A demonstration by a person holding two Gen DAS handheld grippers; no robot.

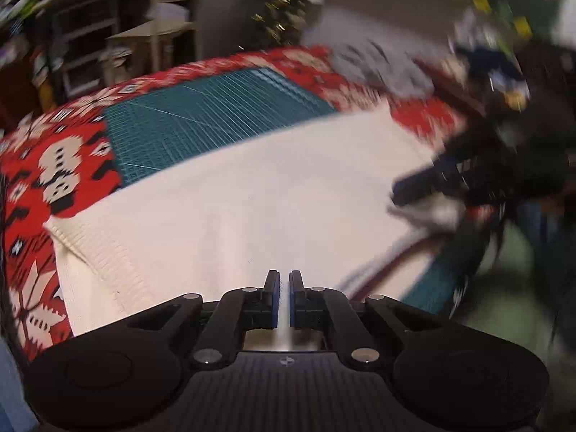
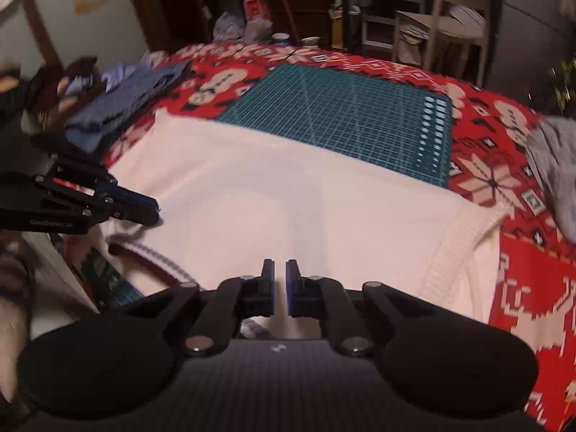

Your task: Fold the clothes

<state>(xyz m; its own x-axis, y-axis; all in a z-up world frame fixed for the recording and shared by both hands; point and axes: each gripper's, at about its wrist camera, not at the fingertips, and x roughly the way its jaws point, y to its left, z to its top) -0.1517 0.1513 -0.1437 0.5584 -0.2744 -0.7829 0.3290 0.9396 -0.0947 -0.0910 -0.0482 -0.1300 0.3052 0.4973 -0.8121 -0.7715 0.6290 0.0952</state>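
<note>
A white knit garment [image 1: 270,180] [image 2: 288,187] lies spread over a green cutting mat [image 1: 208,108] [image 2: 342,115]. Its ribbed edge [image 1: 108,252] [image 2: 450,252] shows at one side. My left gripper [image 1: 284,273] is shut, with a thin strip of the white fabric pinched between its blue pads. In the right wrist view it [image 2: 153,212] holds a raised fold at the garment's left edge. My right gripper [image 2: 280,262] is also shut on the white fabric. The left wrist view shows it blurred [image 1: 396,194] at the garment's right edge.
A red patterned tablecloth [image 1: 54,151] [image 2: 522,288] covers the table. A stack of folded blue clothes [image 2: 133,93] sits at the far left. A grey garment [image 1: 378,61] [image 2: 554,165] lies at the far right. Shelves and a wooden chair [image 2: 453,18] stand behind the table.
</note>
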